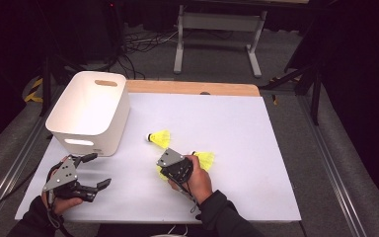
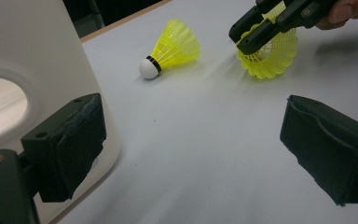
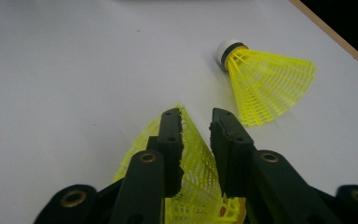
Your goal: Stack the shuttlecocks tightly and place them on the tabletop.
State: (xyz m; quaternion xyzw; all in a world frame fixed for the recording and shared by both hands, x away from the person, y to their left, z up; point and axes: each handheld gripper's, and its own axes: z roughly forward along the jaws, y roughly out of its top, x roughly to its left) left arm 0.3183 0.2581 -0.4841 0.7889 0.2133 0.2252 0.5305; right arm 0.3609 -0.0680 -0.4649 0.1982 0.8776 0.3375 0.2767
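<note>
Your right tool (image 3: 196, 122) has its jaws pinched on the shuttlecock (image 3: 193, 163)'s mesh skirt; squeeze gently, it crushes. Left tool (image 2: 191, 144) hangs open.

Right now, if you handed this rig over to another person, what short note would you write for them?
Left gripper: open, holding nothing, beside the white plastic bin.
Right gripper: shut on the mesh skirt of one yellow plastic shuttlecock, low over the white table.
Second yellow shuttlecock: lying free on its side between the bin and the right gripper.
Done: first shuttlecock gripped.
Left: probably carry it to the bin, then fetch the second one.
</note>
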